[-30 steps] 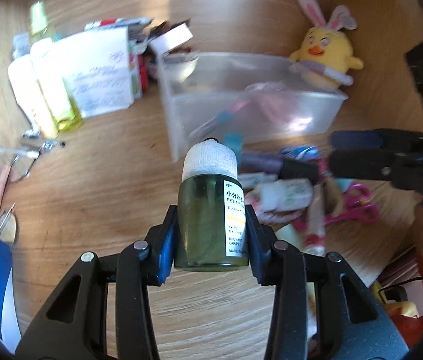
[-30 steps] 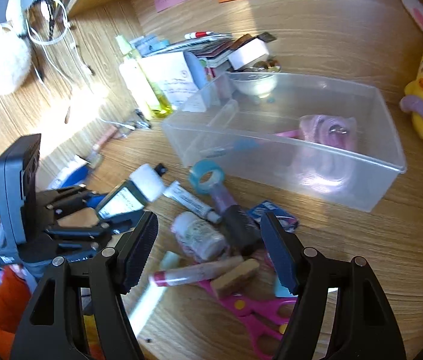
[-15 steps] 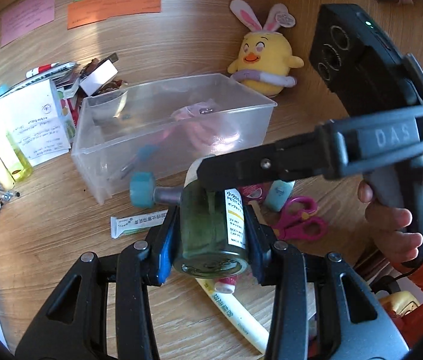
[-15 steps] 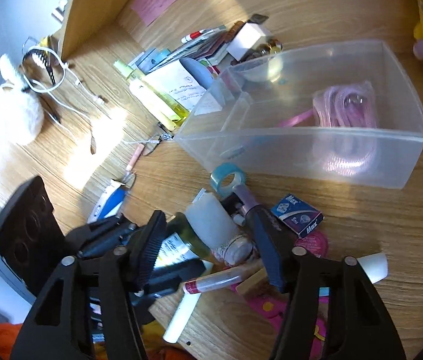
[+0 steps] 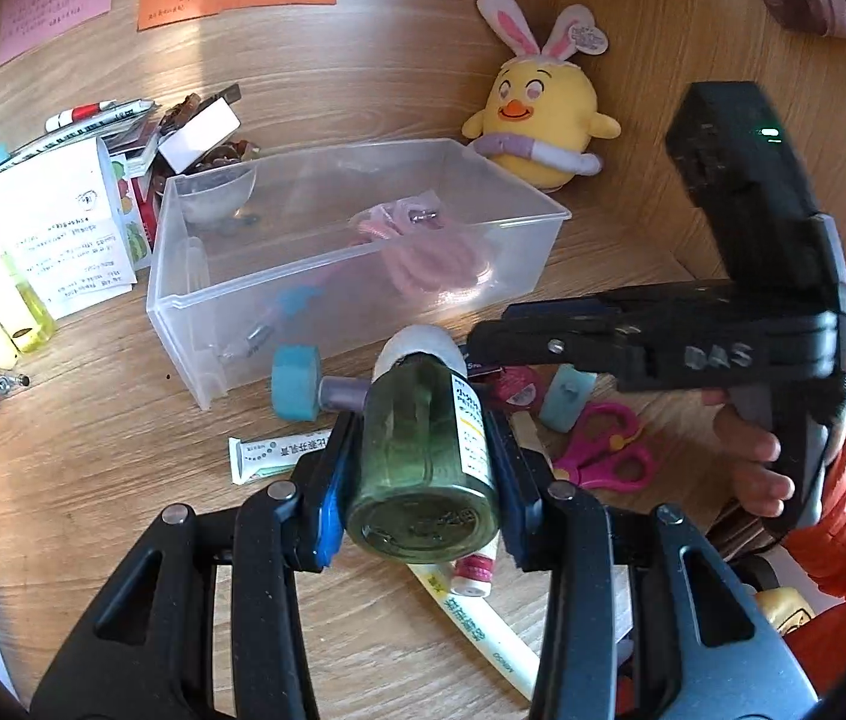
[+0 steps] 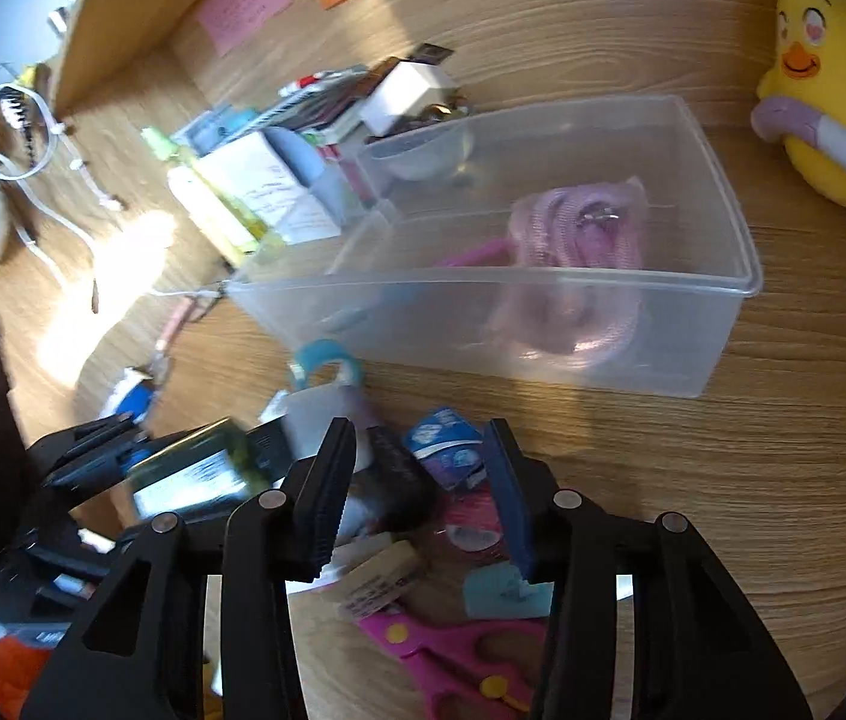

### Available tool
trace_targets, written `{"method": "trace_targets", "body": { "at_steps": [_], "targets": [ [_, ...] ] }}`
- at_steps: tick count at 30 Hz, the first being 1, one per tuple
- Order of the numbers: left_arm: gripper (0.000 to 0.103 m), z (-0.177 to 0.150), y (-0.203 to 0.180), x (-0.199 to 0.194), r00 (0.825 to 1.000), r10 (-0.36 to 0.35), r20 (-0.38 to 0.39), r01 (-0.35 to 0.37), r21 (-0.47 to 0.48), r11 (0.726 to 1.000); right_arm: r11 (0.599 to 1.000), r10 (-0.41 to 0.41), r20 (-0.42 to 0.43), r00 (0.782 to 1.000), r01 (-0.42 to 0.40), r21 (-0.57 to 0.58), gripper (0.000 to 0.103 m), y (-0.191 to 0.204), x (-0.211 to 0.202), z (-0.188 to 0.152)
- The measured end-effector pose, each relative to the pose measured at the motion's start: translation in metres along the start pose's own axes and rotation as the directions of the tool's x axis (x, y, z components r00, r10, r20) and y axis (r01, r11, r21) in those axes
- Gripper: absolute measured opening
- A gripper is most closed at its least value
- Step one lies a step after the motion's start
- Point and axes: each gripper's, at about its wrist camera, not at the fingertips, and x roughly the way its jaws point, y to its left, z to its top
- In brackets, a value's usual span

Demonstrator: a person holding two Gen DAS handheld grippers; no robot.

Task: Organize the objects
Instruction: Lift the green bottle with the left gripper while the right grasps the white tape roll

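My left gripper [image 5: 423, 468] is shut on a green bottle [image 5: 423, 456] with a white cap, held above the desk's clutter, cap pointing at the clear plastic bin [image 5: 339, 276]. The bottle also shows blurred in the right wrist view [image 6: 195, 474]. My right gripper [image 6: 417, 480] is open and empty, low over a pile with a dark tube [image 6: 399, 468], a blue packet [image 6: 447, 444] and pink scissors [image 6: 459, 654]. The bin [image 6: 723, 228] holds a pink coiled cord [image 6: 579, 240]. In the left wrist view the right gripper [image 5: 483, 342] reaches in from the right, just beyond the bottle.
A yellow chick plush [image 5: 537, 120] stands behind the bin, against the wooden back wall. White paper boxes and yellow tubes [image 5: 21, 312] lie left of the bin. A blue tape roll [image 5: 297, 381], a white sachet [image 5: 279, 450] and pink scissors [image 5: 603, 456] lie in front.
My left gripper has tilted and moved the bottle toward the bin. My right gripper has moved in over the pile and narrowed its opening.
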Motion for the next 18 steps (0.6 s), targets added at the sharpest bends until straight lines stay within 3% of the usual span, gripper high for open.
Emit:
{"method": "trace_targets", "body": {
  "at_steps": [6,10,13,16,18],
  "targets": [
    [0.041,-0.003,0.000,0.001,0.999,-0.024,-0.021,0.024,-0.014,1.000,0.993,-0.044,0.017,0.999,0.045,-0.113,0.041,0.021,0.000,-0.004],
    [0.041,-0.010,0.006,-0.009,0.999,-0.033,-0.018,0.033,-0.029,0.999,0.991,-0.074,0.017,0.997,0.075,-0.112,0.041,0.019,0.005,-0.002],
    [0.041,-0.013,0.013,-0.020,1.000,-0.010,-0.006,0.010,-0.045,0.999,0.992,-0.084,0.015,0.996,0.085,-0.091,0.041,0.012,0.005,-0.001],
    [0.041,-0.015,0.026,-0.029,1.000,0.019,0.005,-0.018,-0.083,0.996,0.984,-0.146,0.034,0.989,0.148,-0.103,0.041,0.012,0.002,0.000],
    [0.041,-0.017,0.036,-0.033,0.999,0.038,0.010,-0.037,-0.112,0.993,0.987,-0.123,0.037,0.992,0.126,-0.102,0.041,0.013,-0.002,0.000]
  ]
}}
